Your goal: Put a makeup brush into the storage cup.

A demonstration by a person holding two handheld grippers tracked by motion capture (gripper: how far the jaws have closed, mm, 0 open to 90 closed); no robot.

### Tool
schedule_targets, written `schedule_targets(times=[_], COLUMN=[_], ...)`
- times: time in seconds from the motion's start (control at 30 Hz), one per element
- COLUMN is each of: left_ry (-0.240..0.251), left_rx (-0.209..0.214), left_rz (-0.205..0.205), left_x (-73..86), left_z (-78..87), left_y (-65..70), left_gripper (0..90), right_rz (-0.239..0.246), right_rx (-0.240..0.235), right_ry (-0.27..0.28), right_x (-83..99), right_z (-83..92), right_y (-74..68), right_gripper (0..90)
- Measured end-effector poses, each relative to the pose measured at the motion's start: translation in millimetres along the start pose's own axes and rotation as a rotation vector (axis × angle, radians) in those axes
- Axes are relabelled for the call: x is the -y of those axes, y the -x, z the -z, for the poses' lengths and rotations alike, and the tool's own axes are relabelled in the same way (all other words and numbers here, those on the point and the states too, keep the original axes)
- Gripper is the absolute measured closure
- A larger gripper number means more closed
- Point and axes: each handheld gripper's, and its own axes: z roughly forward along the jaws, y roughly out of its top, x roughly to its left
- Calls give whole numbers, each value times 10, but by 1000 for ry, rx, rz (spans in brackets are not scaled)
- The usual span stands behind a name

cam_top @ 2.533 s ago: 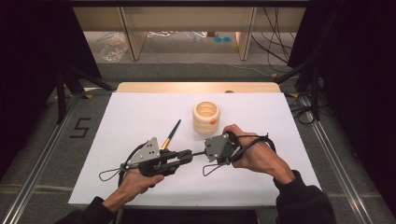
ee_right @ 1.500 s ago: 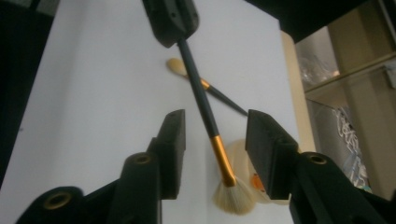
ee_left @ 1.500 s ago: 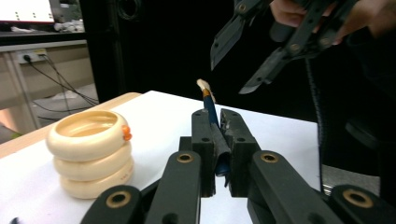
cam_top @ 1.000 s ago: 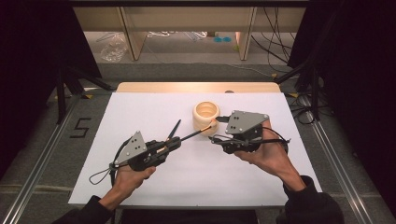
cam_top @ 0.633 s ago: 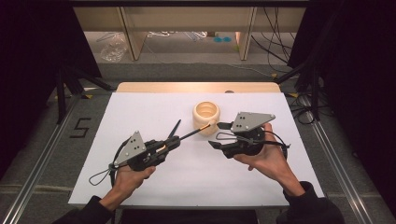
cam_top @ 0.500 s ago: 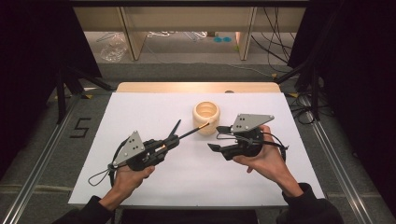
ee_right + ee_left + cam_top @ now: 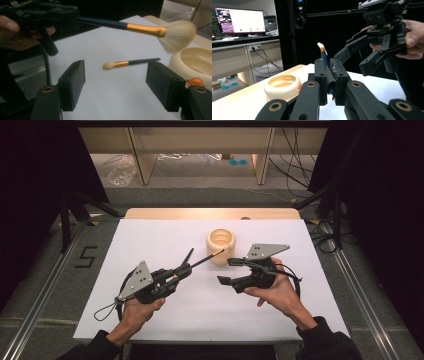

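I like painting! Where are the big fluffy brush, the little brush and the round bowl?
big brush [image 7: 146, 29], right gripper view, gold collar.
little brush [image 7: 121, 64], right gripper view, gold collar.
bowl [image 7: 221, 246], high view, near rim.

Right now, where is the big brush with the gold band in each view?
High view: big brush at centre, slanting from the left gripper toward the cream bowl.
Left gripper view: centre, clamped between the jaws.
Right gripper view: across the top.
Shared landmark: the cream bowl.

White table [image 7: 165, 237] bears a cream bowl [image 7: 221, 245] and, seemingly, a small brush [image 7: 130, 62].
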Motion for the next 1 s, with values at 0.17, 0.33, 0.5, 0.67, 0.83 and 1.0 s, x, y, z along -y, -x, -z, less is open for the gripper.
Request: schedule_targets(times=[0.17, 0.33, 0.5, 0.67, 0.83, 1.0], left_ry=[5, 9, 10, 15, 20, 24], left_rx=[10, 19, 27, 34, 33, 42], left_rz=[-16, -8, 0, 0, -6, -13], left_x=[-1, 1, 6, 10, 14, 16], left_z=[-7, -9, -15, -17, -19, -24], left_y=[3, 17, 33, 40, 50, 58], left_gripper=[848, 848, 848, 848, 847, 847], right_rz=[-19, -35, -56, -92, -133, -152], right_rx=[-15, -40, -64, -86, -114, -125], right_ry=[17, 38, 68, 99, 114, 150], right_x=[10, 8, -1, -2, 4, 0], right_z=[-34, -68, -102, -111, -133, -149], right_y=[17, 35, 50, 80, 87, 98], right_gripper=[332, 345, 356, 366, 379, 391])
